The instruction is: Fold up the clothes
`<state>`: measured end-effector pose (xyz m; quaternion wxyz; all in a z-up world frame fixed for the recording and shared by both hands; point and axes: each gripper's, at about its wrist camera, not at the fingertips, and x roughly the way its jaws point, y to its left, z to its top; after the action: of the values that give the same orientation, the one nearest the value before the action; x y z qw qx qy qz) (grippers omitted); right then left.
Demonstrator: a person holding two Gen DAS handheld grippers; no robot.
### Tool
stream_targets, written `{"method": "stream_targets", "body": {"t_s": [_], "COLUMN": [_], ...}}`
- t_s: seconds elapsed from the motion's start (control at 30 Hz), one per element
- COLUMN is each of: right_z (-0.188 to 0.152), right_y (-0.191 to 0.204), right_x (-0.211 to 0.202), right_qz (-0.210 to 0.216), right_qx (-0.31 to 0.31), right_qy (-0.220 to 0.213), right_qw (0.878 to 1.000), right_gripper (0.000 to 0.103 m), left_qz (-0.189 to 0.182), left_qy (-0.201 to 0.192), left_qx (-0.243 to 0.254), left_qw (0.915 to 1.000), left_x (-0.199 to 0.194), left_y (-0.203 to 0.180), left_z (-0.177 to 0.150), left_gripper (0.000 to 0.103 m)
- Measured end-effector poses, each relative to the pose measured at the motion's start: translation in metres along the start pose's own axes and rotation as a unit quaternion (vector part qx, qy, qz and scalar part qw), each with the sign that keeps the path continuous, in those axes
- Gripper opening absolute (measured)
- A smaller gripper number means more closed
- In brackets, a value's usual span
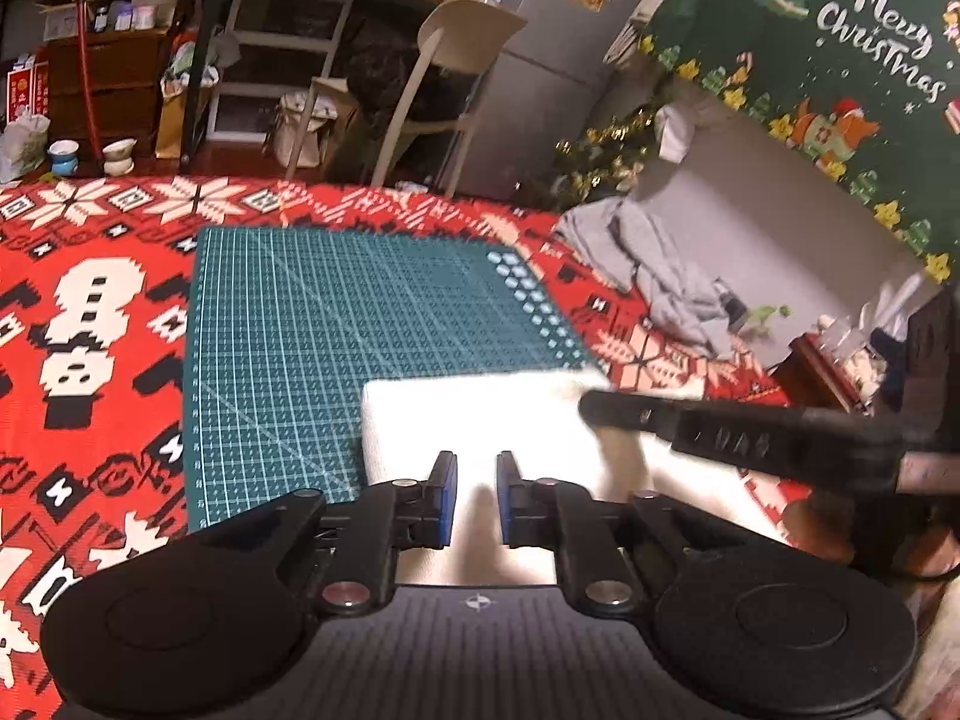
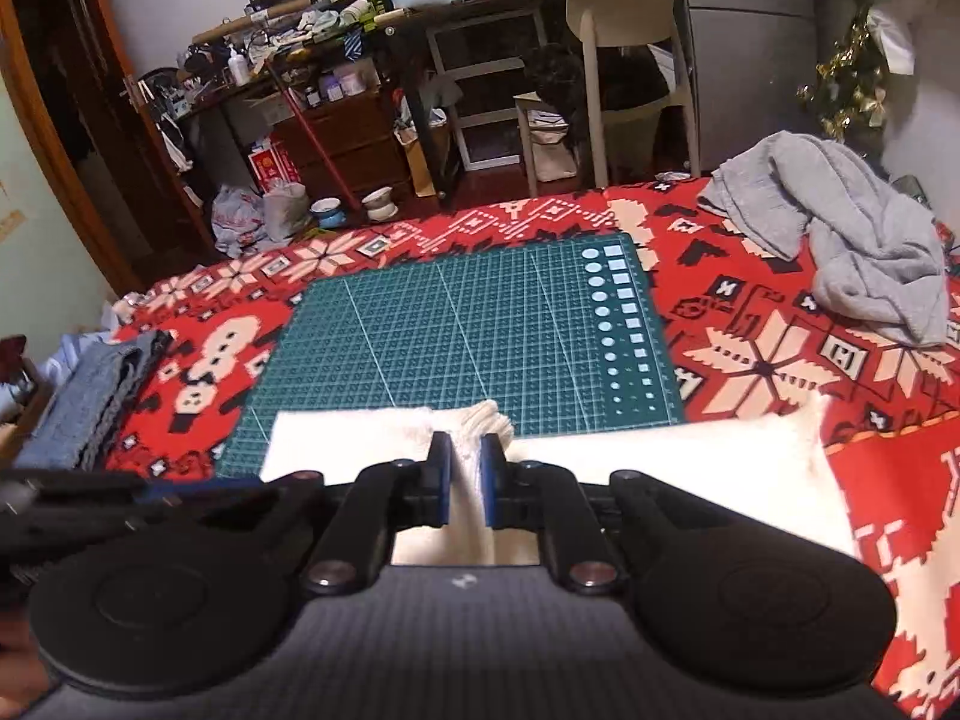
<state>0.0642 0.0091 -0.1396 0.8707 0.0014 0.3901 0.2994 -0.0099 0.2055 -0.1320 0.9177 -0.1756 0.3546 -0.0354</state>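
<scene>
A white garment (image 1: pixel 480 414) lies folded flat across the near edge of the green cutting mat (image 1: pixel 360 330). My left gripper (image 1: pixel 477 462) hovers low over its near part, open by a narrow gap, and nothing shows pinched between the blue pads. My right gripper (image 2: pixel 465 444) is shut on a bunched ridge of the white garment (image 2: pixel 660 468), which sticks up past the fingertips. In the left wrist view the right gripper (image 1: pixel 591 405) reaches in from the right, blurred, over the cloth's far right corner.
A red patterned blanket (image 2: pixel 780 360) covers the surface under the mat (image 2: pixel 480 330). A crumpled grey garment (image 2: pixel 852 240) lies at the far right. Folded denim (image 2: pixel 90 396) is stacked at the left edge. A pale chair (image 2: pixel 624 6) and a cluttered desk stand beyond.
</scene>
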Motion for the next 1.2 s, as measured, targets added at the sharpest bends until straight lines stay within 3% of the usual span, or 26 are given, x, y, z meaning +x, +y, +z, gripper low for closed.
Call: {"method": "stream_targets", "body": {"t_s": [0.07, 0.23, 0.37, 0.53, 0.7, 0.8, 0.83, 0.9, 1.03, 1.2], "right_z": [-0.003, -0.012, -0.012, -0.010, -0.009, -0.007, -0.005, -0.003, 0.001, 0.005], "right_y": [-0.004, -0.004, -0.009, -0.014, -0.014, -0.018, -0.019, -0.022, -0.023, -0.002], "right_x": [0.014, 0.025, 0.026, 0.027, 0.027, 0.027, 0.026, 0.020, 0.001, 0.003], "right_qz": [-0.015, -0.029, -0.019, -0.009, -0.008, -0.001, 0.001, 0.002, -0.002, 0.042], "right_qx": [0.002, -0.010, 0.001, 0.014, 0.012, 0.020, 0.023, 0.030, 0.034, 0.003], "right_qy": [0.019, 0.017, 0.022, 0.027, 0.029, 0.035, 0.036, 0.030, 0.006, 0.007], "right_qw": [1.000, 0.999, 1.000, 0.999, 0.999, 0.999, 0.999, 0.999, 0.999, 0.999], "right_gripper": [0.010, 0.011, 0.011, 0.011, 0.012, 0.012, 0.013, 0.021, 0.022, 0.017], "left_qz": [0.020, 0.023, 0.035, 0.038, 0.052, 0.058, 0.056, 0.050, 0.013, 0.010], "left_qy": [0.025, 0.031, 0.014, 0.012, 0.016, 0.005, 0.000, -0.012, -0.029, -0.006], "left_qx": [0.007, -0.004, -0.002, -0.039, -0.048, -0.059, -0.061, -0.063, -0.061, -0.017], "left_qw": [0.9995, 0.9992, 0.9993, 0.9984, 0.9974, 0.9966, 0.9965, 0.9967, 0.9976, 0.9998], "left_x": [0.017, 0.019, 0.013, 0.030, 0.037, 0.028, 0.022, 0.011, -0.005, 0.019], "left_y": [0.002, 0.004, 0.005, 0.026, 0.038, 0.040, 0.039, 0.036, 0.027, 0.003], "left_z": [-0.007, -0.010, 0.000, 0.013, 0.011, 0.012, 0.012, 0.011, 0.012, 0.008], "left_gripper": [0.016, 0.015, 0.014, 0.014, 0.022, 0.016, 0.009, 0.008, 0.008, 0.008]}}
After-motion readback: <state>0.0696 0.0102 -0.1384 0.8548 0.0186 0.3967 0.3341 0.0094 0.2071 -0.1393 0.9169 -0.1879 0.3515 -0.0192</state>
